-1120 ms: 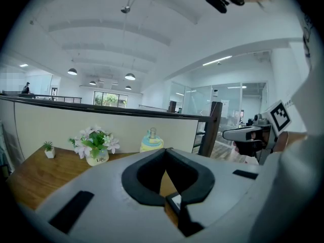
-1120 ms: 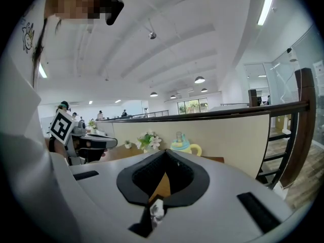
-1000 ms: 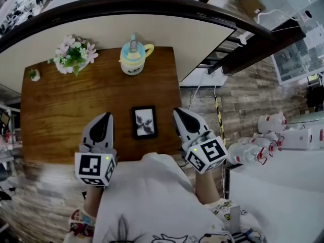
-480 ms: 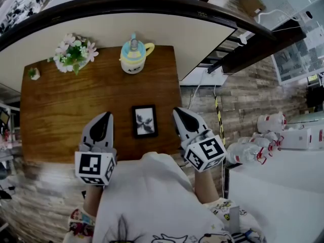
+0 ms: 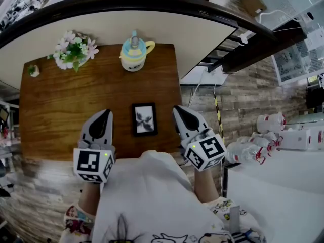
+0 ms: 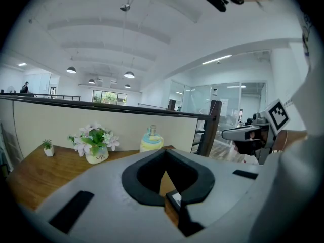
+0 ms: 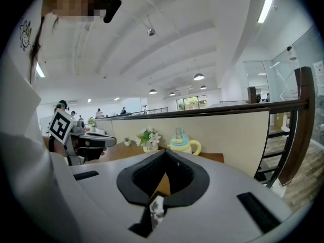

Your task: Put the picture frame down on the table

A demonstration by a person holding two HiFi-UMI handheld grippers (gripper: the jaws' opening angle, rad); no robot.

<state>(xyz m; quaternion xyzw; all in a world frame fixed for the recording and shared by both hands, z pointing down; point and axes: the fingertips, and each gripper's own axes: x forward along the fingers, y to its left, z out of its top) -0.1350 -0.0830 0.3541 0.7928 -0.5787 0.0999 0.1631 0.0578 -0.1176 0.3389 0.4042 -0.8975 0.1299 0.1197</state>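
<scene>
Shirt: a white top (image 5: 152,196) with cartoon print fills the 6 o'clock bottom of the head view.
Left gripper: the left gripper (image 5: 104,116) is over the near part of the worktop, at the frame's 9 o'clock and clear of it. Its own view shows the jaws closed tip to tip with nothing in them.
Right gripper: the right gripper (image 5: 178,113) is at the frame's 3 o'clock, right at the worktop's right edge and not touching the frame. Jaws are pressed together and empty too.
Picture frame: the picture frame (image 5: 144,119) lies flat on the wood between the two grippers, black border, pale print facing up.
Worktop: the worktop (image 5: 66,105) is dark brown wood grain, pretty bare in the middle.
Far edge: pastel cup (image 5: 134,52) with a yellow handle at 12 o'clock, flower pot (image 5: 75,52) at 11, tiny potted plant (image 5: 34,71) at 10 in the corner.
Room: cream partition (image 5: 197,34) with a dark rail behind the worktop, plank floor (image 5: 243,95) at 3 o'clock, and bottles (image 5: 248,153) beside a white table (image 5: 283,196). Open office with round ceiling lamps in the gripper views.
Hard to see: the shirt hides the worktop's near edge. A pale sliver shows low in the hollow behind each gripper's closed tips. Can't tell for sure what it is.
</scene>
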